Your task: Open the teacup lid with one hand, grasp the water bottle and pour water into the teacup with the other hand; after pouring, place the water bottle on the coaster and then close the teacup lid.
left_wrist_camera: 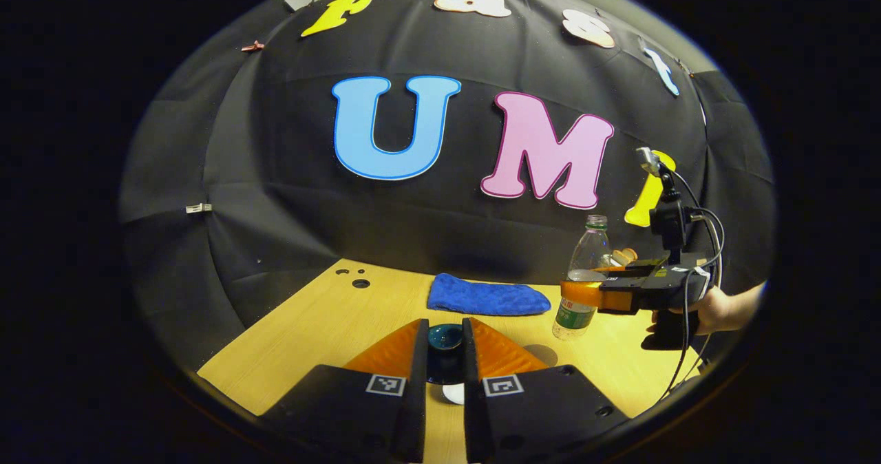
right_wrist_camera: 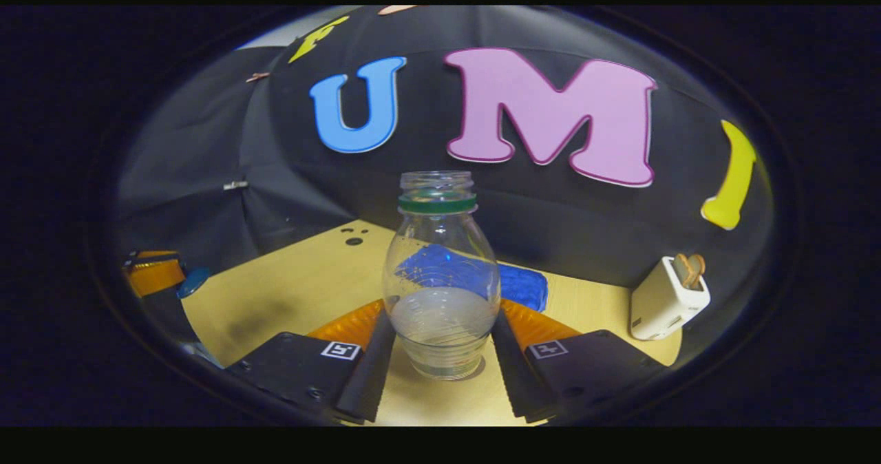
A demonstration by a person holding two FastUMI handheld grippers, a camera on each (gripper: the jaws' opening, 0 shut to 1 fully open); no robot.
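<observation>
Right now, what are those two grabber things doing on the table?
The right gripper is closing its fingers around the open water bottle, which has some water in it. The left gripper holds the dark teacup lid pinched between its fingers above the table. A blue cloth lies behind.

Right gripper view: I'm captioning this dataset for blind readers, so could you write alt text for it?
A clear, capless water bottle, partly filled, stands on a wooden table between the right gripper's two fingers, which flank it closely. Behind it lies a blue cloth; a white toaster holding bread sits at the right.
</observation>
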